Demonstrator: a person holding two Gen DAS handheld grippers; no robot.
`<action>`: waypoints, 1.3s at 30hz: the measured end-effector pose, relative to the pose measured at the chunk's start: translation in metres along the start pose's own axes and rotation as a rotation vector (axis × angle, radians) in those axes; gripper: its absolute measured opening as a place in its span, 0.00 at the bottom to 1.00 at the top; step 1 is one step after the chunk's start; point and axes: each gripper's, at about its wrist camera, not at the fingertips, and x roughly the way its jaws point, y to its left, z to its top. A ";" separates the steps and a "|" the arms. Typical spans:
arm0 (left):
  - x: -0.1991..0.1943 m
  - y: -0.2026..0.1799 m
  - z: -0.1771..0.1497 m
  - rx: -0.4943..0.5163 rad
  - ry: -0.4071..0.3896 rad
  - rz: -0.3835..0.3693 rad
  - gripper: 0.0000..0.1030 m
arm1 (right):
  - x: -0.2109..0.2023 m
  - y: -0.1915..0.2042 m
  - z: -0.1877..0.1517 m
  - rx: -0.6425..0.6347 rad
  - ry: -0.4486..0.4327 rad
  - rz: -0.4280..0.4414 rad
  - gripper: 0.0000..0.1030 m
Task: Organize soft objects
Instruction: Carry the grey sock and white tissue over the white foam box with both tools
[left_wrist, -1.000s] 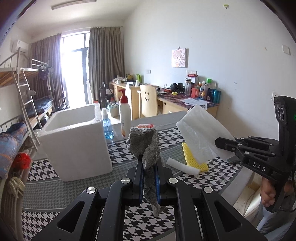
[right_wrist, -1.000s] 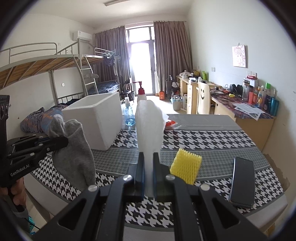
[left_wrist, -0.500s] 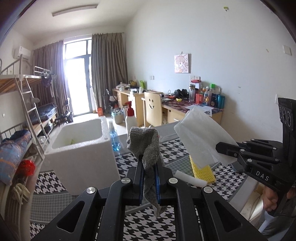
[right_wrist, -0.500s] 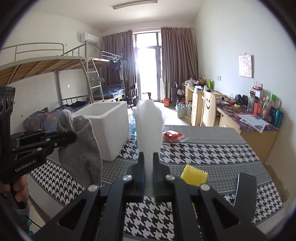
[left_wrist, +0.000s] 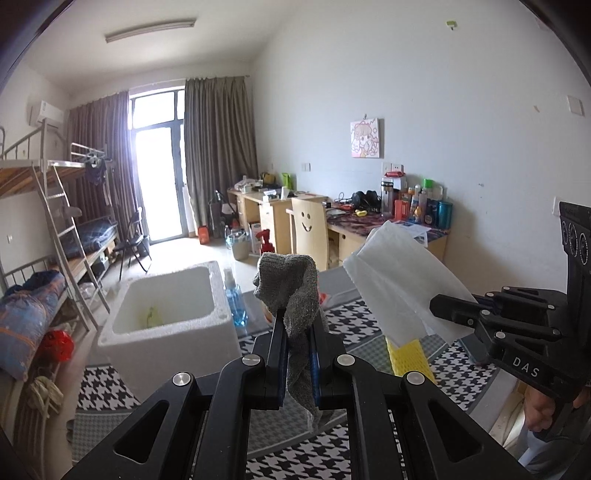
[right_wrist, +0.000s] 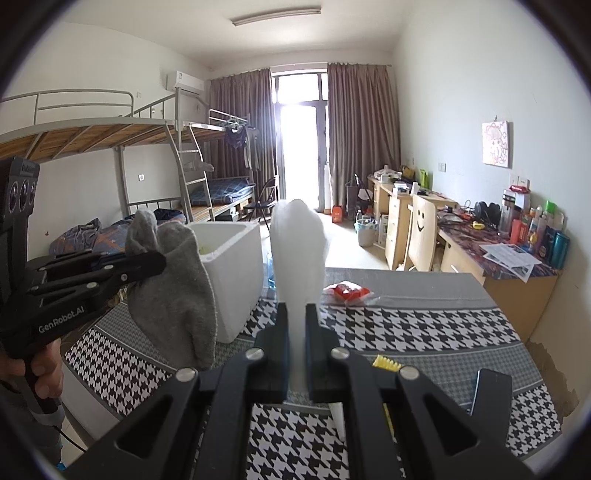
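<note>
My left gripper (left_wrist: 298, 332) is shut on a grey sock (left_wrist: 291, 291), held in the air above the table; the sock also hangs at left in the right wrist view (right_wrist: 173, 295). My right gripper (right_wrist: 295, 314) is shut on a white foam sheet (right_wrist: 299, 247), which also shows at right in the left wrist view (left_wrist: 399, 288). An open white foam box (left_wrist: 166, 314) stands on the table ahead and left, with something small and green inside. A yellow foam net (left_wrist: 410, 358) lies on the checked tablecloth below the white sheet.
A blue spray bottle (left_wrist: 234, 299) stands beside the box. A red packet (right_wrist: 347, 291) lies at the table's far side. A dark phone (right_wrist: 491, 391) lies near the right edge. A chair (right_wrist: 421, 236) and desks stand beyond.
Both grippers have risen with their loads, so the table sits lower in view and the inside of the box now shows. Both grips are unchanged.
</note>
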 end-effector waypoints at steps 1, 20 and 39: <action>0.000 0.000 0.001 -0.001 -0.003 0.001 0.10 | 0.000 0.000 0.002 0.000 -0.002 0.004 0.09; 0.017 0.022 0.040 -0.022 -0.023 0.039 0.10 | 0.017 0.005 0.032 -0.019 -0.017 0.026 0.09; 0.042 0.068 0.071 -0.063 -0.028 0.159 0.10 | 0.049 0.017 0.064 -0.061 -0.006 0.052 0.09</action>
